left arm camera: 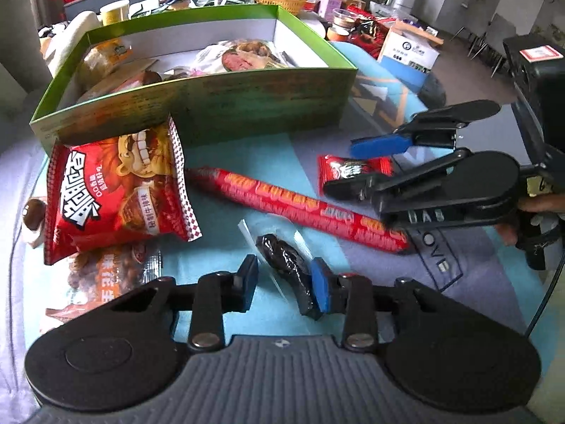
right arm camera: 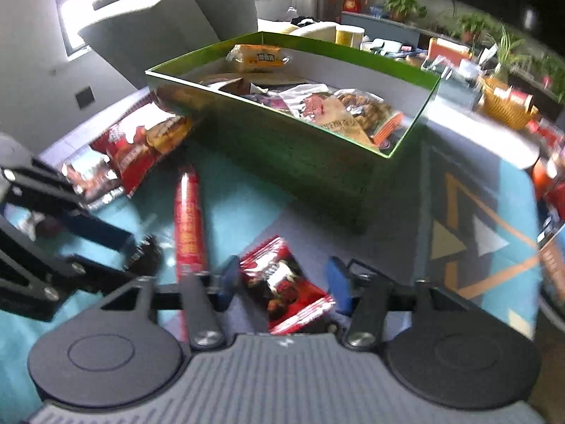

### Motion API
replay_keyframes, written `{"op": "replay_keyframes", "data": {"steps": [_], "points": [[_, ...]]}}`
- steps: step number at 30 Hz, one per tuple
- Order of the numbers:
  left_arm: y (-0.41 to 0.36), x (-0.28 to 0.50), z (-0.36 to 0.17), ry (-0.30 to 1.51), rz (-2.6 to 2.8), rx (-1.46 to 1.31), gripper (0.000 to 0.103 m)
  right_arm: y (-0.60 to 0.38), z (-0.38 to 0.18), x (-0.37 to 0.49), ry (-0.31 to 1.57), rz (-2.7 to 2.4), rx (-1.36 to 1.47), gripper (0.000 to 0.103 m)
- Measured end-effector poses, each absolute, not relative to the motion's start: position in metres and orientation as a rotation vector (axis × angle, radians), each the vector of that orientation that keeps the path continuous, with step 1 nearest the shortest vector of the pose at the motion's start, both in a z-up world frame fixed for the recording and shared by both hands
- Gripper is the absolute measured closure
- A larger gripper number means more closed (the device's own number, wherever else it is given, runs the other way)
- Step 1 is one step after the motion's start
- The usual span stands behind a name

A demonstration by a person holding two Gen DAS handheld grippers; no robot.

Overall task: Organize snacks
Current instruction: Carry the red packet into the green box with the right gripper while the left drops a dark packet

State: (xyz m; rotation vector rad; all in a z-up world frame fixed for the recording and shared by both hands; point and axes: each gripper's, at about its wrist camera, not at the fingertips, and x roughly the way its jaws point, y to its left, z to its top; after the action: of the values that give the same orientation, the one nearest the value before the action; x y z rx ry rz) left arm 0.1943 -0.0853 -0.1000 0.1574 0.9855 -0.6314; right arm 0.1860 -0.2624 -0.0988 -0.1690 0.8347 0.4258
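My left gripper (left arm camera: pixel 284 284) hangs over a dark snack in a clear wrapper (left arm camera: pixel 282 258) lying on the teal cloth. The snack sits between the open jaws, against the blue right pad and apart from the left one. My right gripper (right arm camera: pixel 284 281) is open around a small red packet (right arm camera: pixel 282 279), which lies flat with a gap at the right pad. In the left wrist view, the same packet (left arm camera: pixel 353 169) shows between the right gripper's (left arm camera: pixel 344 166) fingers. A long red sausage stick (left arm camera: pixel 300 205) lies between both snacks. The green box (left arm camera: pixel 197 106) behind holds several snacks.
A red crisp bag (left arm camera: pixel 120 190) leans on the box's front wall, with a nut packet (left arm camera: pixel 106 275) under it and a small chocolate piece (left arm camera: pixel 33 215) at the far left. A hand (left arm camera: pixel 529 208) holds the right gripper. Behind the box are a cluttered counter, a wicker basket (right arm camera: pixel 508 106) and a sofa.
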Motion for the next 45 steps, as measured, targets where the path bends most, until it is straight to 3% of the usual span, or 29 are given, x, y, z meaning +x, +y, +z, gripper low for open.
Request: {"op": "replay_keyframes", "data": {"steps": [4, 9, 18, 25, 31, 32, 35, 39, 45], "points": [[-0.086, 0.185, -0.094, 0.933, -0.698, 0.157, 0.087, -0.266, -0.088, 0.176, 0.816, 0.363, -0.114, 0.084], [-0.083, 0.178, -0.075, 0.891, -0.710, 0.177, 0.087, -0.272, -0.069, 0.158, 0.766, 0.349, -0.041, 0.091], [-0.052, 0.182, -0.028, 0.773, -0.634, 0.171, 0.087, -0.273, -0.025, 0.154, 0.624, 0.332, 0.040, 0.092], [-0.056, 0.242, 0.017, 0.658, -0.528, 0.205, 0.087, -0.266, 0.017, 0.196, 0.478, 0.293, 0.134, 0.092], [-0.061, 0.297, 0.015, 0.655, -0.459, 0.220, 0.086, -0.257, -0.001, 0.250, 0.506, 0.182, 0.103, 0.092], [-0.060, 0.303, 0.011, 0.659, -0.454, 0.215, 0.083, -0.258, -0.009, 0.259, 0.524, 0.155, 0.096, 0.091], [-0.055, 0.319, -0.004, 0.693, -0.416, 0.207, 0.050, -0.259, -0.027, 0.268, 0.580, 0.118, 0.101, 0.088], [-0.044, 0.321, -0.016, 0.710, -0.394, 0.192, 0.049, -0.255, -0.035, 0.254, 0.597, 0.158, 0.103, 0.063], [-0.014, 0.302, -0.016, 0.716, -0.379, 0.147, 0.048, -0.234, -0.032, 0.231, 0.634, 0.262, 0.060, 0.062]]}}
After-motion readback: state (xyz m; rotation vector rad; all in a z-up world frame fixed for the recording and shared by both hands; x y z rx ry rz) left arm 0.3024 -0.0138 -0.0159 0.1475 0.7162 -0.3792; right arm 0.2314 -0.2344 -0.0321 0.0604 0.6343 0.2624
